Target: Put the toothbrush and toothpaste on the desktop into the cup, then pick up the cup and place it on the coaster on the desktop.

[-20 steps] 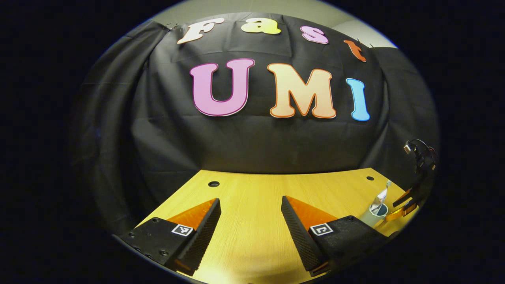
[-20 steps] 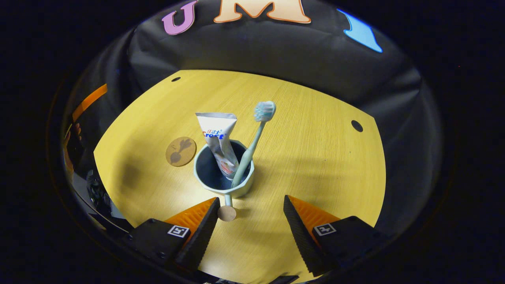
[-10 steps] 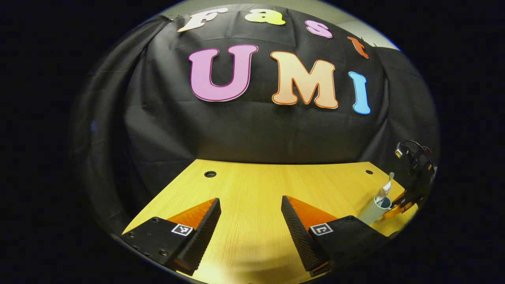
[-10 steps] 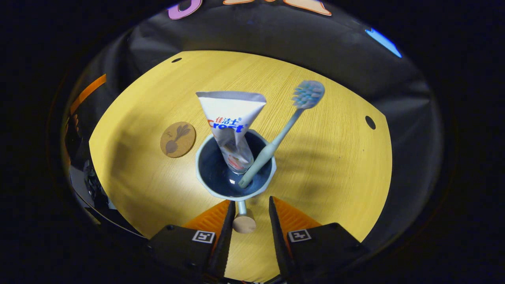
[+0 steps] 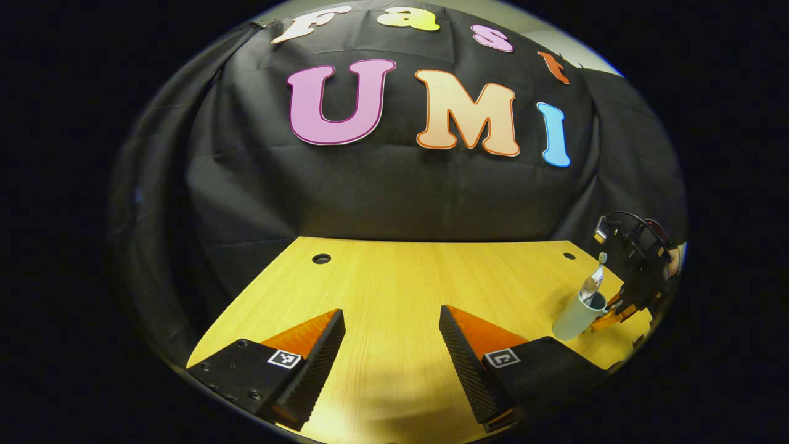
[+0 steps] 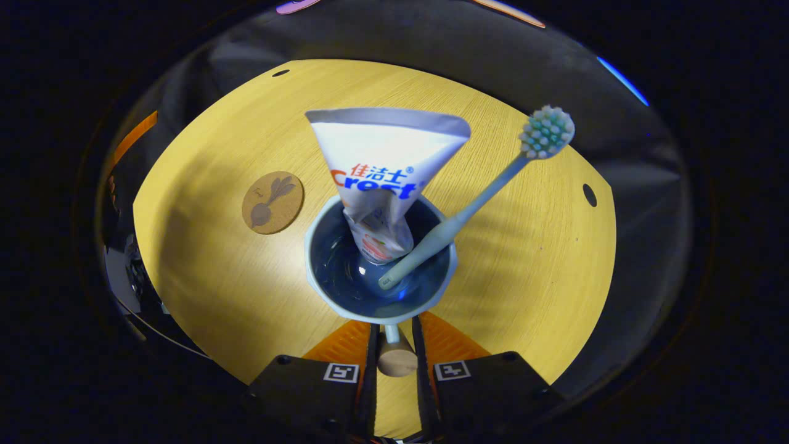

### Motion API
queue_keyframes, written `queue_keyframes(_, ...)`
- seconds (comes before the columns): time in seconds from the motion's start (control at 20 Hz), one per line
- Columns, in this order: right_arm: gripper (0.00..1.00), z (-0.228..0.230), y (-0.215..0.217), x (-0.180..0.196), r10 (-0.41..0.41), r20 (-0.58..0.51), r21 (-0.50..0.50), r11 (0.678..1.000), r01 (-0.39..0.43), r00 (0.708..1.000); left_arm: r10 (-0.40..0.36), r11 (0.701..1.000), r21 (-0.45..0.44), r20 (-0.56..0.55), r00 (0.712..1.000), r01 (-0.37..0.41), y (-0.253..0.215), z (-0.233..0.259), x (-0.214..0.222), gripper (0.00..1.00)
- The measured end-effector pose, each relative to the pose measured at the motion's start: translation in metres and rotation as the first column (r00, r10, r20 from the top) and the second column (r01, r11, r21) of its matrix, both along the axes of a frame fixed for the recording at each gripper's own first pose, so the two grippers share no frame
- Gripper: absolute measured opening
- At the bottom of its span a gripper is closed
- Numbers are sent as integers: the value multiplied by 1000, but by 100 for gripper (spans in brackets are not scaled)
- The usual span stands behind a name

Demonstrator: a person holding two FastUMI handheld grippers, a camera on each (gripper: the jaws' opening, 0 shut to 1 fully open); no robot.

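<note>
So, right claw [image 6: 392,370] is clenched on the cup's handle [image 6: 394,354], both fingers pressing its sides, the round wooden knob sitting between them. Just past that the cup [image 6: 345,302] opens toward the camera, apparently tilted; can't tell if its base touches the tabletop [image 6: 524,259]. Toothpaste [image 6: 382,166] stands inside, crimped end up, and the toothbrush [image 6: 474,200] leans against the rim to the right, bristle head out over the tabletop. Coaster [image 6: 272,201] lies flat, beyond and left of the cup, apart from it, nothing on it. Left claw [image 5: 391,354] is released, fingers spread wide, nothing between them, low over bare tabletop. In the left gripper view, the cup [image 5: 570,317] leans at far right, with the right claw behind it. Cable holes near the tabletop's far edge.
</note>
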State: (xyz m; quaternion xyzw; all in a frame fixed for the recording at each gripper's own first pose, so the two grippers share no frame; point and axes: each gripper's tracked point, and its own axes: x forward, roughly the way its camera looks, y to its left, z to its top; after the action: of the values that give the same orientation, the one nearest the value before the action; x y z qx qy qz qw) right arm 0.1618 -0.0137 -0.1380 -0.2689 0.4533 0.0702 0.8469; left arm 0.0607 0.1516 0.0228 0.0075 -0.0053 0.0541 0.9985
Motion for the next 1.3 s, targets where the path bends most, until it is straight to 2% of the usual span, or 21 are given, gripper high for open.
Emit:
queue_keyframes(0.2, 21, 2, 3, -2, -12, 14, 6, 1000, 12, 1000, 16, 1000, -4, -9, 1000, -16, 8, -3, -4, 92)
queue_keyframes(0.4, 21, 7, 9, 3, 34, 52, -17, 999, -33, 998, 5, 1000, -11, -9, 1000, -5, 4, -4, -4, 92)
queue_keyframes(0.5, 20, 9, 19, 0, 57, 54, 16, 998, -57, 997, 1, 1000, -7, -6, 1000, -1, 3, -3, -4, 92)
queue_keyframes(0.65, 20, 11, 26, -5, 81, 46, 51, 995, -84, 996, 10, 1000, 11, -2, 1000, -10, 7, 1, -5, 92)
queue_keyframes(0.9, 20, 7, 29, -4, 149, 17, 86, 985, -150, 989, 8, 1000, -10, -5, 1000, -8, 9, -3, -10, 92)
queue_keyframes(1.15, 20, 12, 28, -6, 197, -13, 74, 978, -196, 980, 29, 1000, 0, -19, 999, -29, 16, -15, -18, 92)
queue_keyframes(1.3, 20, 13, 26, -5, 217, -29, 63, 975, -215, 976, 36, 999, -23, -28, 999, -37, 19, -22, -24, 92)
